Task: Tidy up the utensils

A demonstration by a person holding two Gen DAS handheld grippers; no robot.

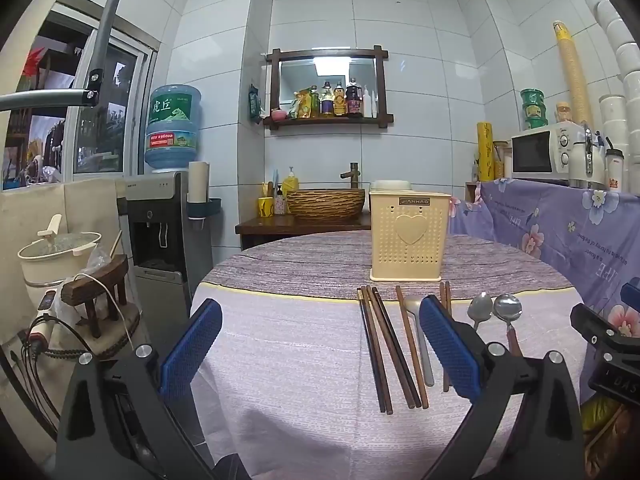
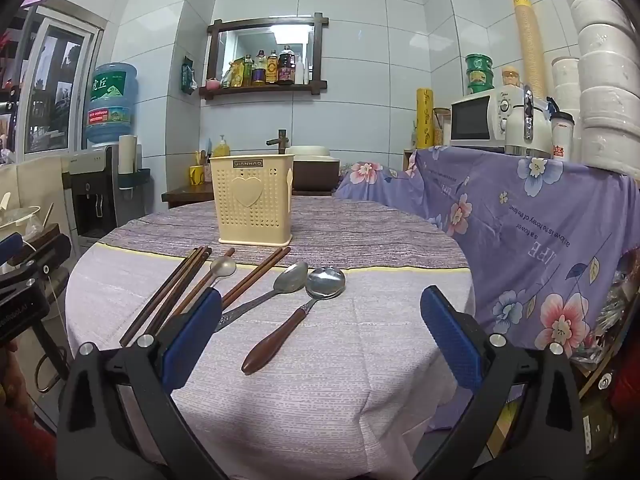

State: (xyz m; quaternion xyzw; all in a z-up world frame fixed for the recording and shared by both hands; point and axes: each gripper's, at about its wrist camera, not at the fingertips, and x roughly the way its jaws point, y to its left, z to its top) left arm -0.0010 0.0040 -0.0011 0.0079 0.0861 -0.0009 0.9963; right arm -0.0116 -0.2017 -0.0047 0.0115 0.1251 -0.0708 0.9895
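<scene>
Two claws, left claw (image 1: 320, 352) and right claw (image 2: 320, 344), are hanging released and empty above the bench (image 2: 340, 380); you are facing chopsticks (image 1: 380, 352) and spoons (image 2: 326, 282) lying before the cream holder (image 1: 408, 236). Take one piece at its handle, lengthwise.

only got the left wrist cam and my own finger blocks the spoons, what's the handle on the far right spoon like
observer: the round-bowled spoon has a thick brown wooden handle, lying flat on the tablecloth.
operator: and the spoon next to it
observer: the oval spoon has a slim patterned metal handle.
operator: right gripper holding anything
observer: no, the right gripper is open, nothing between its pads.
</scene>
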